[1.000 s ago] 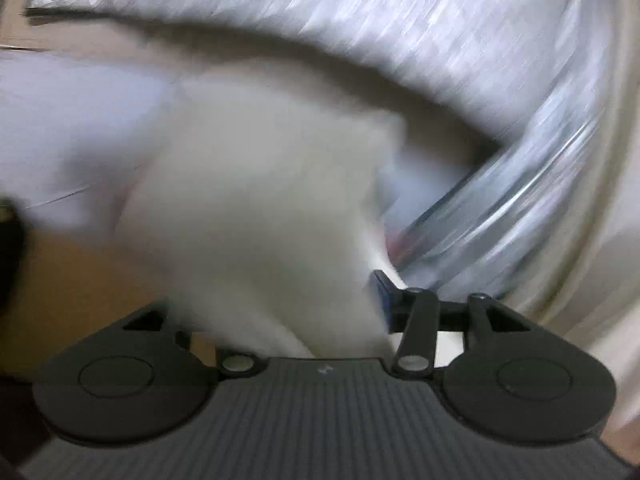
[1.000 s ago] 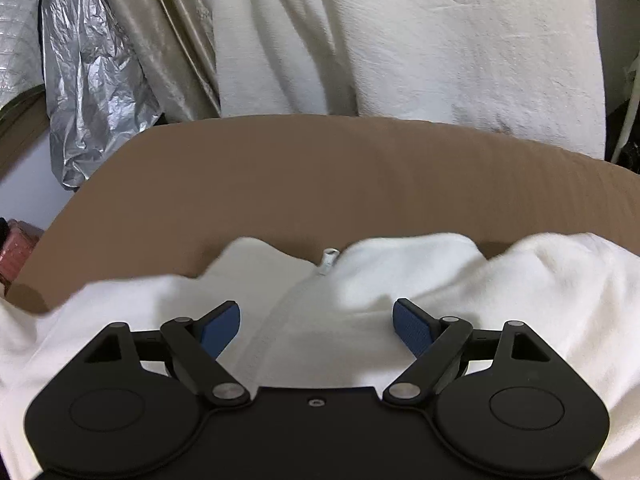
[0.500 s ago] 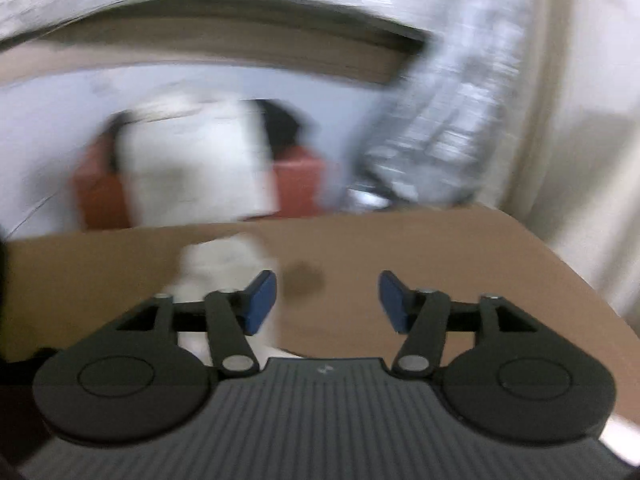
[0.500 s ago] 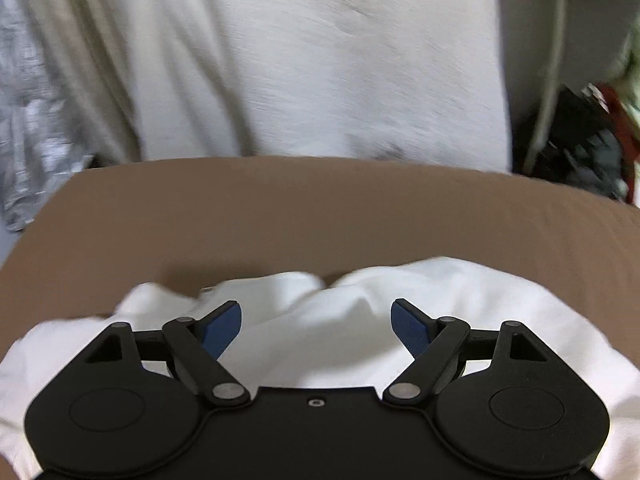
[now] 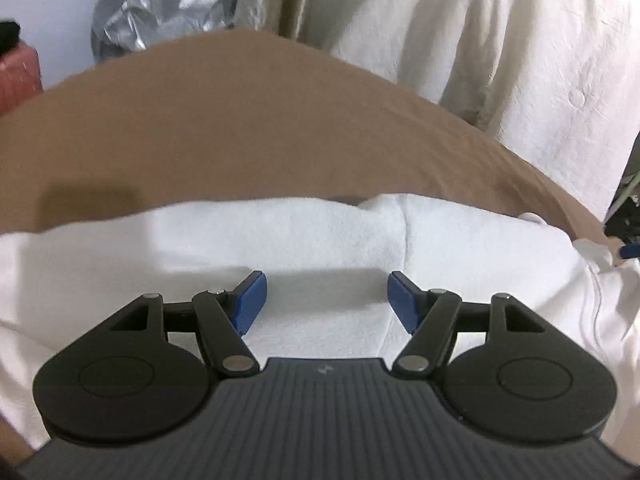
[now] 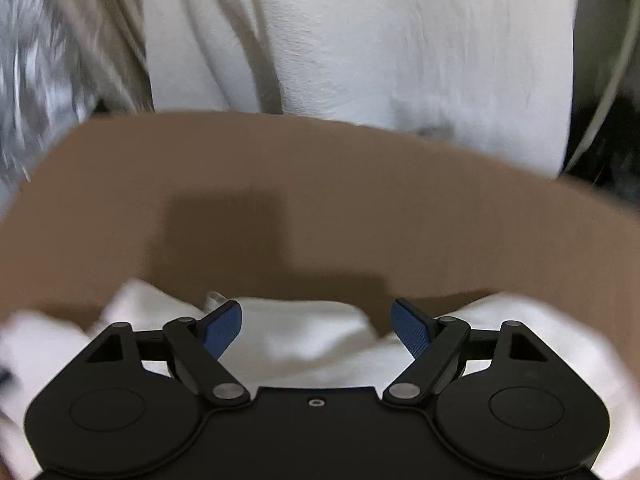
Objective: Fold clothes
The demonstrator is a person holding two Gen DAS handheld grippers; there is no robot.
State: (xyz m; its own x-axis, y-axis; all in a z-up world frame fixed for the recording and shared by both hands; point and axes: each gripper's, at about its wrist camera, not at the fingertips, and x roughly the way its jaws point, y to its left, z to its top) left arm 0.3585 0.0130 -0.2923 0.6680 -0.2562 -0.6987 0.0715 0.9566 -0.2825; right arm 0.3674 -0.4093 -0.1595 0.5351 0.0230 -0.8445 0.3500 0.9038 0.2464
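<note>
A white fleece garment (image 5: pixel 320 236) lies spread across the near part of a brown table (image 5: pixel 240 120). In the left wrist view my left gripper (image 5: pixel 326 300) hovers just above its middle, open, with nothing between its blue pads (image 5: pixel 250 300). A fold line runs down the cloth near the right pad. In the right wrist view the same white garment (image 6: pixel 304 336) shows bunched at its far edge, with a small zipper pull (image 6: pixel 214 298) poking out. My right gripper (image 6: pixel 316 328) stands open over that edge and holds nothing.
The brown table (image 6: pixel 320 184) stretches bare beyond the garment. A large white cloth (image 5: pixel 500 48) hangs behind the far edge. Crinkled silver foil (image 5: pixel 160 4) sits at the back left, a red object (image 5: pixel 18 72) at far left, dark clutter (image 6: pixel 608 160) at right.
My left gripper let go of the white cloth it held a second ago, opened, and swung round over the spread garment. The right gripper stayed open and shifted slightly over the garment's edge.
</note>
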